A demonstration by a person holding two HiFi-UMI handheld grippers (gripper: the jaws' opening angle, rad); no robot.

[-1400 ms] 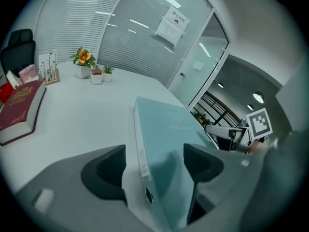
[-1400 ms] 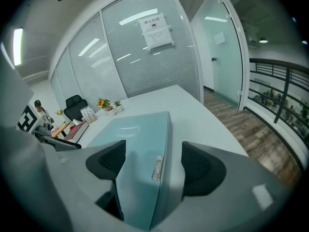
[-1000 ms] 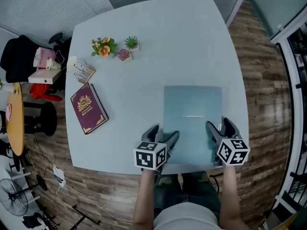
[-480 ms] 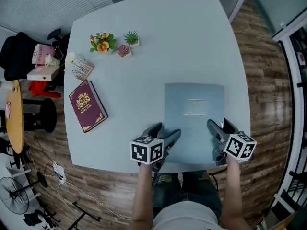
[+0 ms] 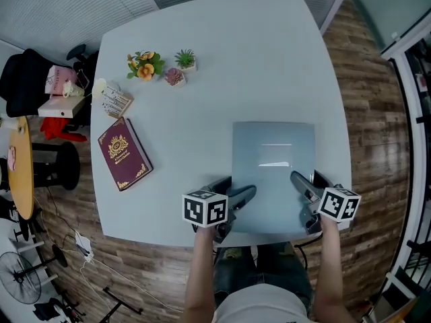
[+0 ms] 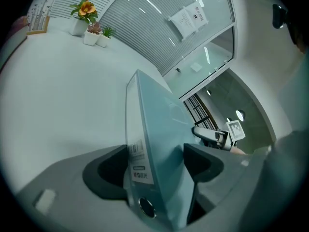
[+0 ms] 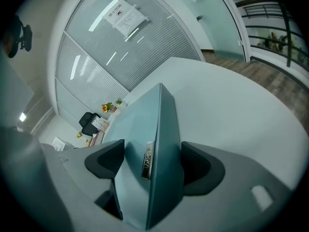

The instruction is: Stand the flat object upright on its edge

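Observation:
A flat grey-blue folder [image 5: 273, 163] lies near the front edge of the pale table [image 5: 222, 52]. My left gripper [image 5: 234, 188] is shut on its near left corner, and the left gripper view shows the folder [image 6: 153, 124] tilted between the pads with a barcode label facing the left one. My right gripper [image 5: 306, 178] holds the near right corner. Its jaws have just been opening a little, with the folder's thick spine edge [image 7: 161, 129] still between them and touching both pads. The right gripper [image 6: 212, 135] also shows past the folder in the left gripper view.
A maroon book [image 5: 124, 153] lies at the table's left side. Behind it stand a small card holder [image 5: 116, 101] and little potted plants [image 5: 161, 64]. A black chair [image 5: 30, 79] and clutter sit left of the table, on the wooden floor [image 5: 367, 113].
Both grippers have rolled a little while staying on the folder's near corners; the marker cubes show different faces. The folder's place on the table is nearly the same.

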